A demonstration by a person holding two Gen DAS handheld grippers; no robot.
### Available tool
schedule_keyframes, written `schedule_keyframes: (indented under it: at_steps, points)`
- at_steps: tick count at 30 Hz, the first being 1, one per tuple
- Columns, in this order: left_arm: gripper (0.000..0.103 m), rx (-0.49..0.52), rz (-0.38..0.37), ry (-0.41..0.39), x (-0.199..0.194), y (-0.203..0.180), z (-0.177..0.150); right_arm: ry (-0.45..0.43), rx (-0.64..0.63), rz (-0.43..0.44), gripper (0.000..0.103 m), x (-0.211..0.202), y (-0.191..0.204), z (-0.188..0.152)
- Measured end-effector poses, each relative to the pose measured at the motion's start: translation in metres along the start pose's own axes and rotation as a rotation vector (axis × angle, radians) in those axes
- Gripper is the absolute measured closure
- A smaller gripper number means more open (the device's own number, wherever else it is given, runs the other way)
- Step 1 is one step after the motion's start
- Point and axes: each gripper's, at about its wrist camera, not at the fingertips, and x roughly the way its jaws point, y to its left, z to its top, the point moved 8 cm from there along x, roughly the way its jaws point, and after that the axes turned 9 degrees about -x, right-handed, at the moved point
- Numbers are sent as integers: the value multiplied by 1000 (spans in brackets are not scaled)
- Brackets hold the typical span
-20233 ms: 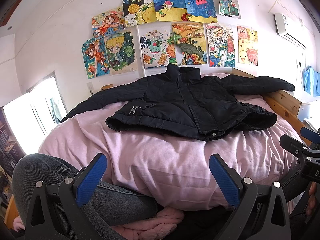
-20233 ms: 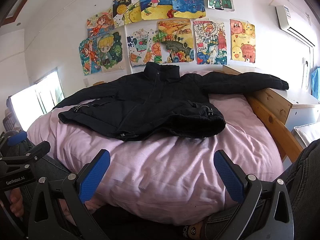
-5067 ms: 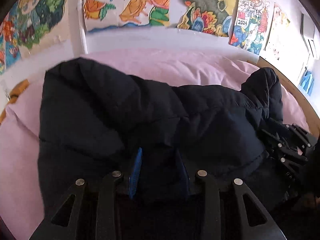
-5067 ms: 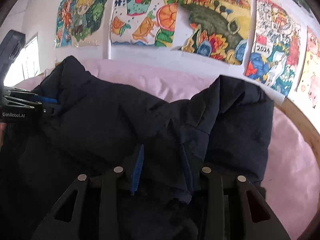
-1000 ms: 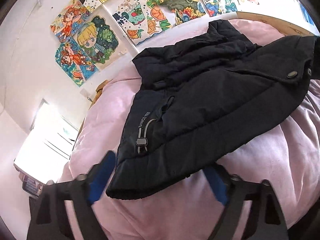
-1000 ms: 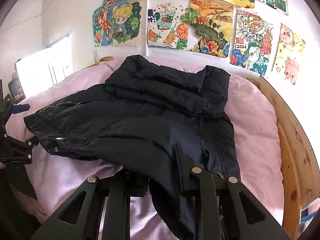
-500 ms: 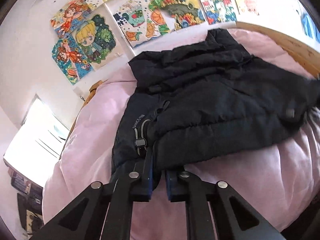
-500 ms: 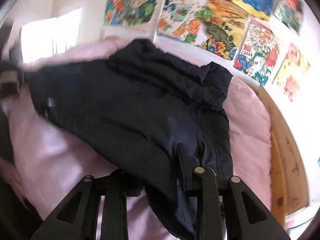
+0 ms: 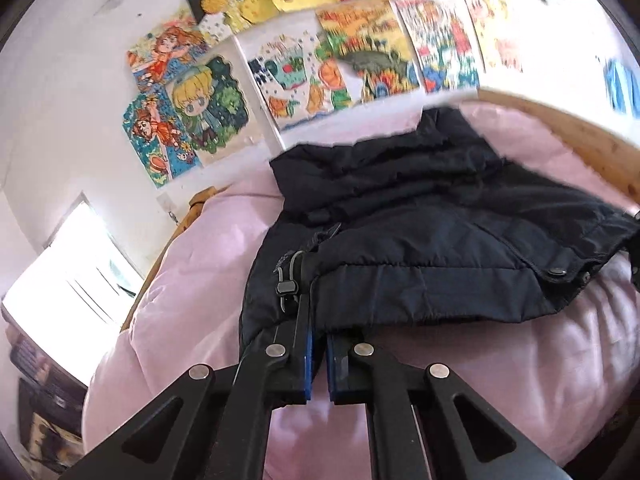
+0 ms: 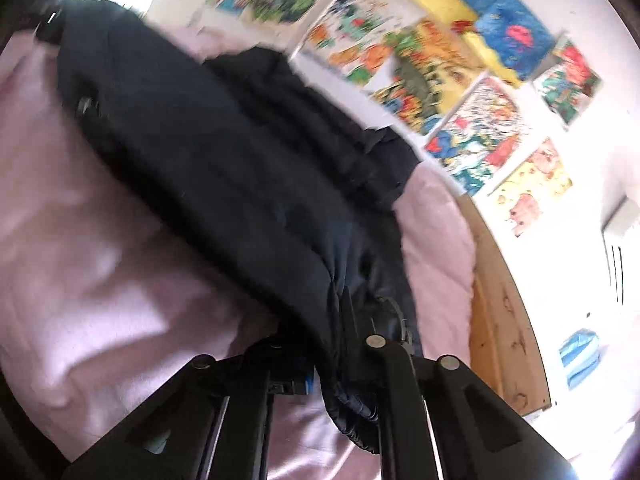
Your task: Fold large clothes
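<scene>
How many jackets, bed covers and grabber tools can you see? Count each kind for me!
Black padded jacket: 1
Pink bed cover: 1
Black grippers with blue pads: 2 (left gripper, right gripper)
Total: 4

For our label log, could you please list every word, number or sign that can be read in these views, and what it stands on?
Nothing can be read for certain.
Pale print on the jacket, beside the cord toggle: too small and blurred to read.
Any writing on the wall drawings: blurred in both views, unreadable.
</scene>
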Motion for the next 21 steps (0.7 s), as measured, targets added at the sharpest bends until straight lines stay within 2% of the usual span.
schedule_keyframes:
  at_steps: [3, 7, 12, 16, 21]
  points:
    - [98, -58, -36, -7, -20, 4, -3, -32, 127, 15, 96, -23, -24, 0]
    - [98, -75, -63, -8, -51, 11, -11, -80, 203, 12, 96, -60, -43, -8]
    - [98, -98, -100, -16, -93, 25, -13, -139, 230, 19, 96, -105, -56, -25]
    - [98, -105, -111, -39, -111, 29, -14, -188, 262, 15, 96, -132, -65, -33]
    - [98, -102, -97, -58, -117, 22, -11, -214, 266, 12, 96, -131, -75, -30]
